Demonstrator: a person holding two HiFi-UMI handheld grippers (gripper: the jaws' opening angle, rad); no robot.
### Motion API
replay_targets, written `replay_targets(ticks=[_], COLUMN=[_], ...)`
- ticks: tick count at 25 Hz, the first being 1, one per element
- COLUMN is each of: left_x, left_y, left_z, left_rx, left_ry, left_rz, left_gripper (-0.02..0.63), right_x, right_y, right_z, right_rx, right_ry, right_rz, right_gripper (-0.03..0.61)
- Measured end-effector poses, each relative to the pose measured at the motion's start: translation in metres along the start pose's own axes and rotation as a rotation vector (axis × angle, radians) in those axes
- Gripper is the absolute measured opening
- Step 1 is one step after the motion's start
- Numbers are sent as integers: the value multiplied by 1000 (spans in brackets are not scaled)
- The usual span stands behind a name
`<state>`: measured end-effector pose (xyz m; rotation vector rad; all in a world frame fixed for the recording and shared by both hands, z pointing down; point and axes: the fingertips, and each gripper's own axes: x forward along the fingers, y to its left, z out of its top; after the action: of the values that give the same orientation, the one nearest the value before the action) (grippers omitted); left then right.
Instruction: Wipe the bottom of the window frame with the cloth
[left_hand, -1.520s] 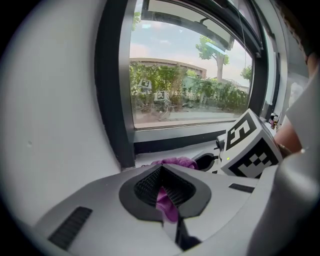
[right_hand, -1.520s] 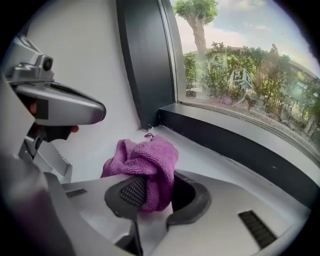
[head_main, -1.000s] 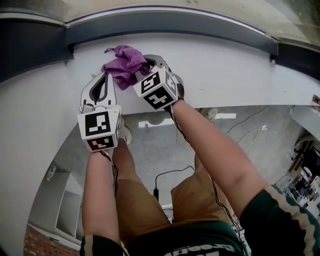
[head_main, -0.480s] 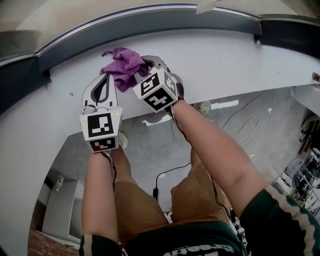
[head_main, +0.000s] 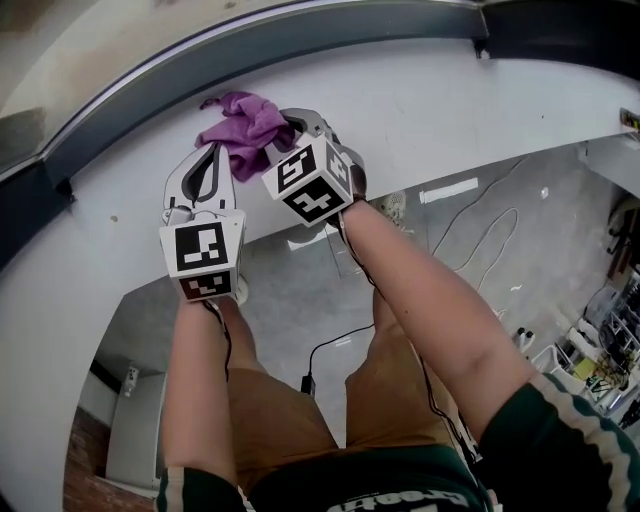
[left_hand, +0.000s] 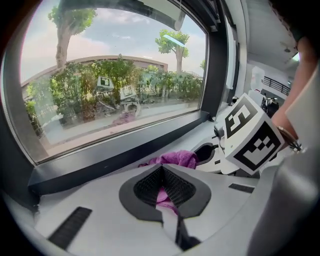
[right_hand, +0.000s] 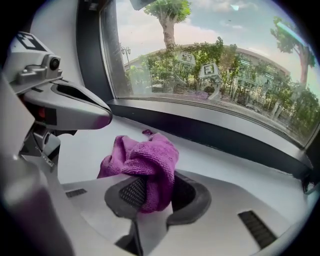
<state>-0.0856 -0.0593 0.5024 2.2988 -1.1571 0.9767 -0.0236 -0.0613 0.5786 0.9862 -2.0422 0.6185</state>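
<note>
A crumpled purple cloth (head_main: 245, 125) lies on the white sill (head_main: 430, 110), just below the dark bottom rail of the window frame (head_main: 300, 45). My right gripper (head_main: 292, 120) is shut on the cloth; in the right gripper view a fold of the cloth (right_hand: 145, 160) hangs pinched between its pads (right_hand: 132, 192). My left gripper (head_main: 215, 150) is at the cloth's left edge with its jaws shut. In the left gripper view the cloth (left_hand: 177, 159) lies just past the tips, and purple shows through the gap between the pads (left_hand: 147, 187). The right gripper's marker cube (left_hand: 250, 140) is close on the right.
The dark frame rail (right_hand: 210, 132) runs along the glass, with trees and buildings outside. Below the sill edge are the person's legs (head_main: 290, 400), a grey floor with cables (head_main: 490, 250), and cluttered shelving (head_main: 600, 350) at the lower right.
Both grippers and the cloth have shifted right along the sill relative to the frame's joints. The right gripper's hold on the cloth is unchanged, and the left stays shut beside it.
</note>
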Motion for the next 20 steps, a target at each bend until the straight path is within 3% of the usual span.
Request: replay_targets(ticks=[20], left_x=[53], left_y=[-69], left_z=[29], left_rx=[36], left_ry=[8], left_rz=[-75], left_gripper=[9], right_x=[-39], right_y=[-82], right_z=[-40], right_rx=[60], right_ry=[2], right_rz=[-92], right_gripper=[104])
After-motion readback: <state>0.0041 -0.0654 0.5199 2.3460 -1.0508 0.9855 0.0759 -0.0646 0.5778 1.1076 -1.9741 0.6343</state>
